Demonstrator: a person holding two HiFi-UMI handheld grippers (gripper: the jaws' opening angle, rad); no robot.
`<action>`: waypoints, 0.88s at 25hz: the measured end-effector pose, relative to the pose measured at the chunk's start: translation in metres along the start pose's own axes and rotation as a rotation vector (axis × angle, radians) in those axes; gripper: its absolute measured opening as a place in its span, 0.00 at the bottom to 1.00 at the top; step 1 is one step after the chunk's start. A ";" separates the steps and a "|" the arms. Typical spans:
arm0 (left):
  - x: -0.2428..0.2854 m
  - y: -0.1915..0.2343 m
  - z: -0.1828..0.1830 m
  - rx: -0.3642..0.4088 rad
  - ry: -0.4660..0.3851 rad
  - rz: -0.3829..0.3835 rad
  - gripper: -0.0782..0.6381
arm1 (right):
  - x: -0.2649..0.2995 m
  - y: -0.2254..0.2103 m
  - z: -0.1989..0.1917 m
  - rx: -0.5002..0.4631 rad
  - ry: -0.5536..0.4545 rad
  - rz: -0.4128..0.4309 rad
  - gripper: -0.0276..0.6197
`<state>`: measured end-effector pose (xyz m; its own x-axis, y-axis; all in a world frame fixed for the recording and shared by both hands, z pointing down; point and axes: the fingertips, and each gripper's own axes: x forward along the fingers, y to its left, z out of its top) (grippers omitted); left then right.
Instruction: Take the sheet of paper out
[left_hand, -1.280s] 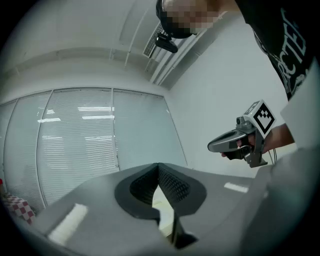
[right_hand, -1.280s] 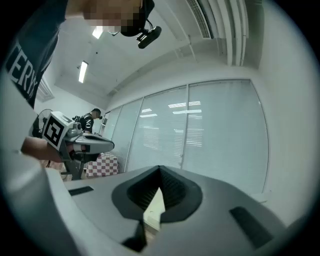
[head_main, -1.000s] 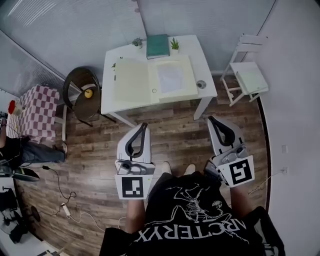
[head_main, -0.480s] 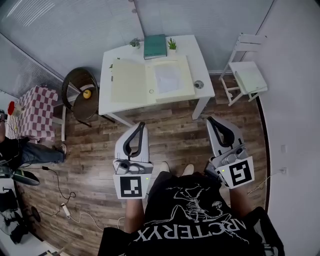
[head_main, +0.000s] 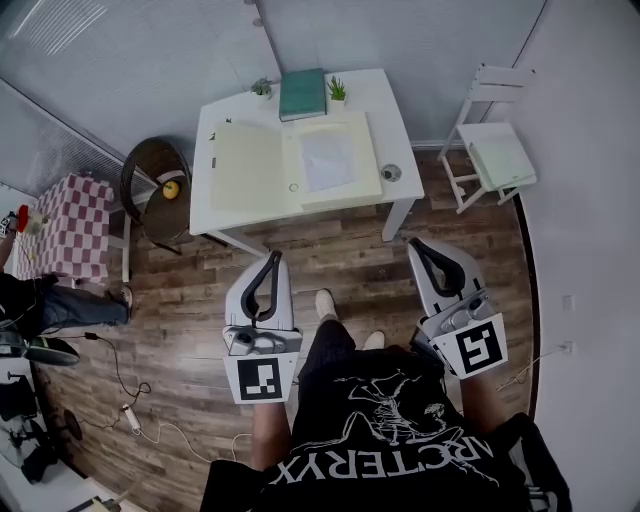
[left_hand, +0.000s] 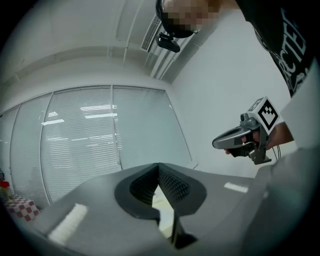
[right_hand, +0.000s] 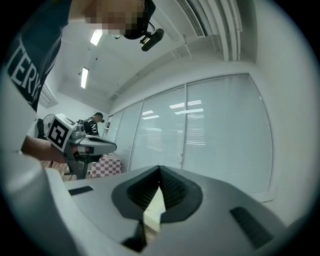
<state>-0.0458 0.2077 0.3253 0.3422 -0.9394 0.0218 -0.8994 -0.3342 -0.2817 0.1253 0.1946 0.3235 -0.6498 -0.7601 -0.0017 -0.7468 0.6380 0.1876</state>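
A white sheet of paper (head_main: 328, 160) lies on the right half of an open cream folder (head_main: 250, 170) on the white table (head_main: 392, 110). Both grippers hang level at waist height over the wooden floor, well short of the table. My left gripper (head_main: 272, 256) is shut, pads together with nothing between them; its jaws also meet in the left gripper view (left_hand: 158, 166). My right gripper (head_main: 414, 243) is likewise shut and empty, as the right gripper view (right_hand: 160, 169) shows. Each gripper view catches the other gripper off to the side.
A green book (head_main: 302, 93), two small potted plants (head_main: 337, 90) and a small round object (head_main: 390, 173) share the table. A white chair (head_main: 492, 150) stands to its right, a dark round chair (head_main: 155, 185) and a checkered table (head_main: 60, 225) to its left. Cables cross the floor.
Both grippers have sunk a little in the head view and shifted slightly left. One foot has stepped forward toward the table. The jaws stayed shut.
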 end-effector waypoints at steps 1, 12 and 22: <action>0.008 0.004 -0.003 0.002 0.000 0.001 0.13 | 0.008 -0.004 -0.003 0.001 0.003 0.002 0.06; 0.163 0.099 -0.045 -0.008 0.007 -0.081 0.13 | 0.159 -0.074 -0.029 0.013 0.060 -0.094 0.06; 0.264 0.190 -0.055 -0.010 -0.022 -0.155 0.13 | 0.286 -0.119 -0.015 0.002 0.072 -0.173 0.06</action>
<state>-0.1415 -0.1085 0.3299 0.4830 -0.8745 0.0436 -0.8378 -0.4761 -0.2672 0.0308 -0.1007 0.3155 -0.4998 -0.8654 0.0360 -0.8469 0.4970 0.1889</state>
